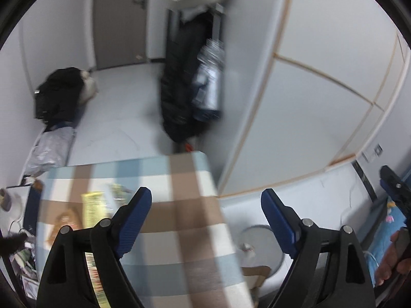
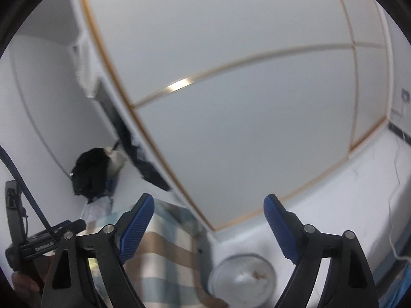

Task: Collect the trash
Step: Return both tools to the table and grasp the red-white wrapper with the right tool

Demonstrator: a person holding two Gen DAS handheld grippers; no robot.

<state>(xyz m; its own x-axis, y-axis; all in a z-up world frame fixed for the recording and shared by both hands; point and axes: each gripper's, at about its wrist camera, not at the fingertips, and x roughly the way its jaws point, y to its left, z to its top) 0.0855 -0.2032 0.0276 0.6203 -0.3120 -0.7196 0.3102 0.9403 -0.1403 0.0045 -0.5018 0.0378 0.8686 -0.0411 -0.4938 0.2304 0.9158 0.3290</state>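
Heavily blurred in both views, so fine print and small shapes unreadable. Left gripper [image 1: 205, 200] spread wide with nothing between the ribbed blue pads, black plastic arms with silver pivot pins cut off by the lower edge. Right gripper [image 2: 208, 206] likewise gaping and empty, same blue-and-black build. Trash on the checked table [image 1: 195, 220]: a yellow wrapper [image 1: 93, 206] lying flat near the table's left part, partly hidden behind the left finger, its lower shiny end showing under the black arm; a greenish crumpled wrapper [image 1: 118, 190] just beside it, and an orange-brown packet [image 1: 67, 220] toward the left edge, all smeared beyond reading. Tablecloth in pale blue, white and brown squares, smooth and flat, squarish with rounded corners. Beside the table on the floor, a round translucent bin [image 2: 242, 277], white scraps and something brownish inside, contents hard to tell; in the left view its rim [image 1: 259, 229] partly covered by the table and by cardboard [image 1: 257, 274]. Pale floor, white wardrobe doors [image 1: 321, 89] with thin wood-toned trim, a grey door [image 1: 118, 20] further back, a black heap of clothing [image 1: 57, 92] against the wall, dark garments hanging [image 1: 179, 82] in an open section.
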